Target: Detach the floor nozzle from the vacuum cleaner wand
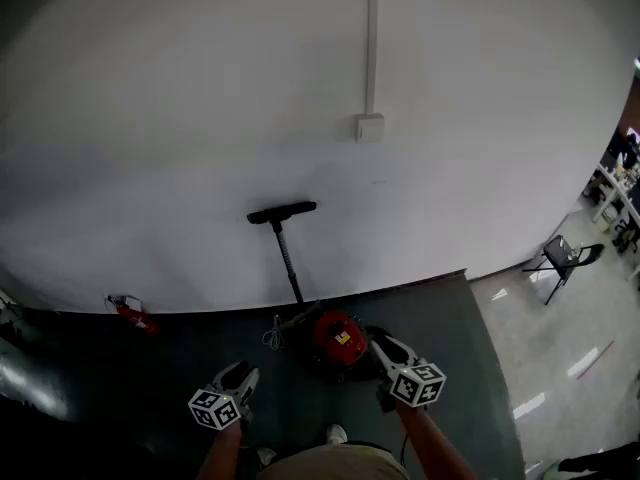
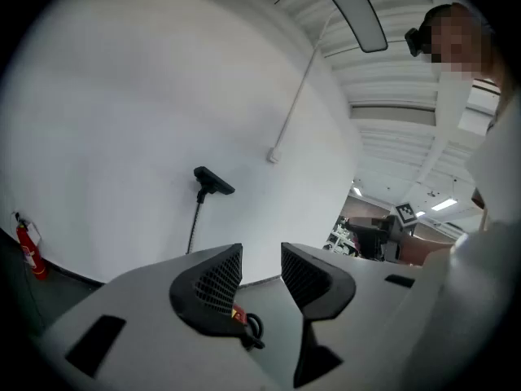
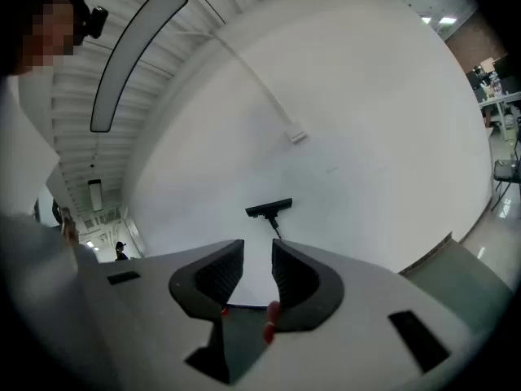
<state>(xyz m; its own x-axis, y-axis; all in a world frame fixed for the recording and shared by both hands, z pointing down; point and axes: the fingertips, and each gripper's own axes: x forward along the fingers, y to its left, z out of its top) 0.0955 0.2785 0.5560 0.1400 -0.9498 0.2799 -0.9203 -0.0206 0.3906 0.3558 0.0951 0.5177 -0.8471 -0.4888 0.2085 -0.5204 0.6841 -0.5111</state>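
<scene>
I see both claws clenched, with nothing in them. The left gripper [image 1: 238,374] and the right gripper [image 1: 381,344] hang near the red vacuum [image 1: 338,338]. The nozzle [image 1: 282,212] is on the upper end of the wand [image 1: 288,263], against the wall [image 1: 180,118], well apart from both.

I see a dark floor [image 1: 470,368] across the lower frame, meeting paler polished floor [image 1: 560,338] at lower right. On the dark part sit a red vacuum canister [image 1: 337,338] at lower centre and a fire extinguisher [image 1: 130,313] at lower left. A folding chair [image 1: 562,256] stands on the pale part.
</scene>
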